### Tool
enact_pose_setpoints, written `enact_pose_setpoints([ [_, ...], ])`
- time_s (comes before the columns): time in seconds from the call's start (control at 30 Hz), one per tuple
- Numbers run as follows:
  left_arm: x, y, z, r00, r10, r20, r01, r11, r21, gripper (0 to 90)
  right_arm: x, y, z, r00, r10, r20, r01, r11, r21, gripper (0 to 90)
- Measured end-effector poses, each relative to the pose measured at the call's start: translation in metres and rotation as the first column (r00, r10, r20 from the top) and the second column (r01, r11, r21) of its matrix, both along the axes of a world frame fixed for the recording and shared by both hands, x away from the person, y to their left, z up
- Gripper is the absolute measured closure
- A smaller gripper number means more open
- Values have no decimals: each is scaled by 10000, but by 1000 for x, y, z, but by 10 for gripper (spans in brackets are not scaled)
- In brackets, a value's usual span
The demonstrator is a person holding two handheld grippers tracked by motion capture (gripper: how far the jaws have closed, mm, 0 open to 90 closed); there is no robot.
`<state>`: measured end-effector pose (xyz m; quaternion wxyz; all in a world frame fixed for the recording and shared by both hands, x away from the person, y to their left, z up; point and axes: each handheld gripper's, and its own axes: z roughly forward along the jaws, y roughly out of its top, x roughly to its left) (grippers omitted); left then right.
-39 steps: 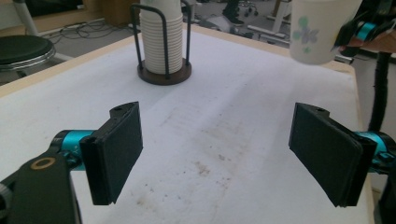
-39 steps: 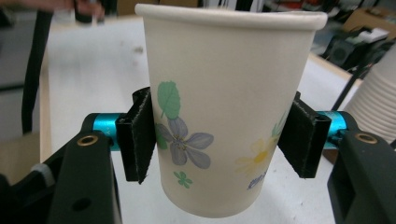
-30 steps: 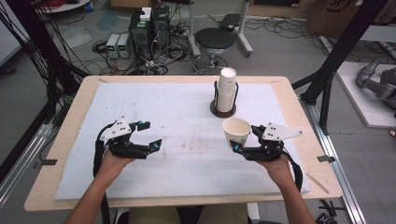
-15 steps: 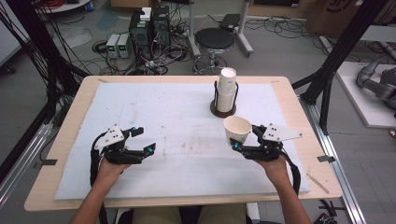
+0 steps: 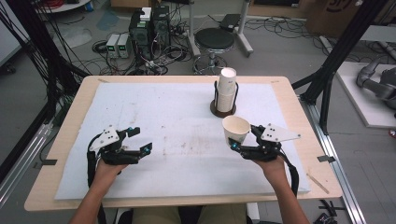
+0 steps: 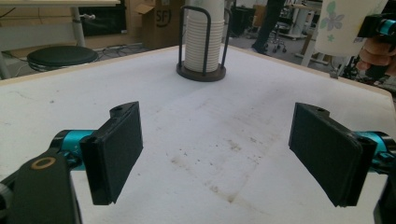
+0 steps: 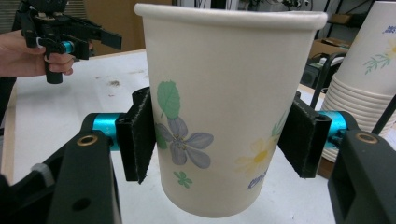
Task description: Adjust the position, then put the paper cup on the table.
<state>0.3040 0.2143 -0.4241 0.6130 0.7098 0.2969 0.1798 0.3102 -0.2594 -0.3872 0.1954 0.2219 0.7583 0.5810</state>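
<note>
Right claw (image 7: 219,140) clamps upright white flower-printed paper cup (image 7: 224,107) above white-padded desk (image 5: 177,116); left claw (image 6: 219,154) gapes, holding nothing

- My left gripper (image 5: 142,140) rides low at the left, jaws spread wide with nothing between them.
- My right gripper (image 5: 239,140) has its jaws clamped on a load, forearm reaching in from below.
</note>
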Motion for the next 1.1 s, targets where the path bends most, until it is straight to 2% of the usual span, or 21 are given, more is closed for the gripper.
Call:
enact_pose_setpoints([
  [0.23, 2, 6, -1, 9999, 155, -25, -155, 9999, -26, 175, 4, 3, 2, 10000, -26, 71, 25, 9999, 145, 358],
  [0.4, 2, 8, -1, 9999, 165, -46, -166, 9998, -54, 175, 11, 12, 0, 10000, 24, -56, -22, 9997, 262, 358],
  [0.53, 3, 11, -1, 9998, 209, -69, -210, 9997, -84, 176, 20, 26, -5, 9996, 195, -197, -187, 9992, 356, 356],
  [0.73, 2, 17, 1, 9993, 354, -90, -356, 9992, -183, 177, 34, 56, -14, 9990, 314, -321, -306, 9993, 232, 352],
  [0.97, 1, 21, 1, 9992, 369, -177, -374, 9990, -247, 177, 48, 84, -31, 9985, 35, -547, -16, 9994, 340, 350],
  [1.1, 2, 21, 0, 9991, 373, -225, -379, 9990, -248, 177, 55, 98, -42, 9972, -103, -740, 111, 9999, 114, 348],
])
